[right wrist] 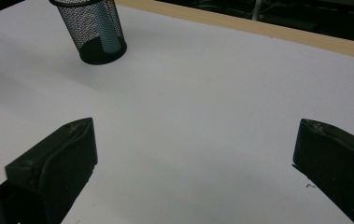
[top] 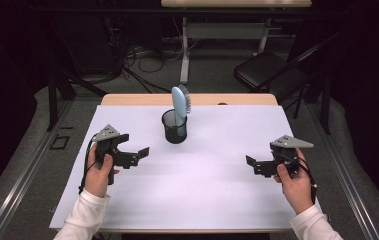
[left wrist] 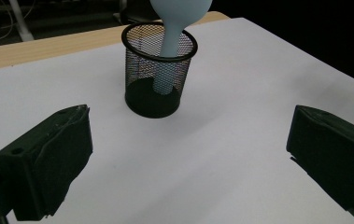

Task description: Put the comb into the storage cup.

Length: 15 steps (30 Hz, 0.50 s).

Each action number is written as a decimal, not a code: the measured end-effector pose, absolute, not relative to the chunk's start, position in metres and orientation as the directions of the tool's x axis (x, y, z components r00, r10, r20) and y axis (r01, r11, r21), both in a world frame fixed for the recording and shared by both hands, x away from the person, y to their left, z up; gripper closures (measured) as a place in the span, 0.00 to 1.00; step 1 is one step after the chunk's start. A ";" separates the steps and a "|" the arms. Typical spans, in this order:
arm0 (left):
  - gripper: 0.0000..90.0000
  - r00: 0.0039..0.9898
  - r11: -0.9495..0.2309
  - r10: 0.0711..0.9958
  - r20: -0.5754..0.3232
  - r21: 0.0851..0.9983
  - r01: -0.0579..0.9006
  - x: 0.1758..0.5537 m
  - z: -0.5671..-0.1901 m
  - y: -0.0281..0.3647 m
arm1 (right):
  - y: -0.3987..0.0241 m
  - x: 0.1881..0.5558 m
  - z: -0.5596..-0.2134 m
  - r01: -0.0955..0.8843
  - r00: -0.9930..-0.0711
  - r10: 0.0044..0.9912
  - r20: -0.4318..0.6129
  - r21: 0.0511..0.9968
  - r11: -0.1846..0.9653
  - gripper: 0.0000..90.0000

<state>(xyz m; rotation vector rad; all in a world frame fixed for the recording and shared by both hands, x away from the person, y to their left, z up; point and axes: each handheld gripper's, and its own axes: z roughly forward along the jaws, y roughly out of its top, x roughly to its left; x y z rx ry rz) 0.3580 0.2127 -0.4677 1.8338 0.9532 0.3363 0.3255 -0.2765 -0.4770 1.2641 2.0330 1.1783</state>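
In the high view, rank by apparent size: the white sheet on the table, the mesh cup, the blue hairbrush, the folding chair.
1. white sheet
2. folding chair, though it stands farther from the camera
3. and 4. mesh cup and blue hairbrush look alike; the brush's handle is partly hidden inside the cup.

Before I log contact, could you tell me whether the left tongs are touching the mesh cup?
Apart: the left gripper view shows bare white table between the open left tongs and the mesh cup.

The wooden bench (top: 127,99) is covered almost fully by a white sheet (top: 202,190). On the sheet, near the far edge, a black mesh cup (top: 174,127) is placed upright.
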 end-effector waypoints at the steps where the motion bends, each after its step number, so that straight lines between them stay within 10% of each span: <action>1: 0.00 0.651 -0.187 0.736 -0.186 0.868 0.460 0.358 -0.469 0.213 | -0.277 0.325 -0.478 0.480 -0.467 0.883 0.047 0.852 0.208 0.00; 15: 0.00 0.633 -0.164 0.749 -0.196 0.871 0.463 0.356 -0.478 0.221 | -0.283 0.314 -0.498 0.492 -0.426 0.901 0.081 0.857 0.155 0.00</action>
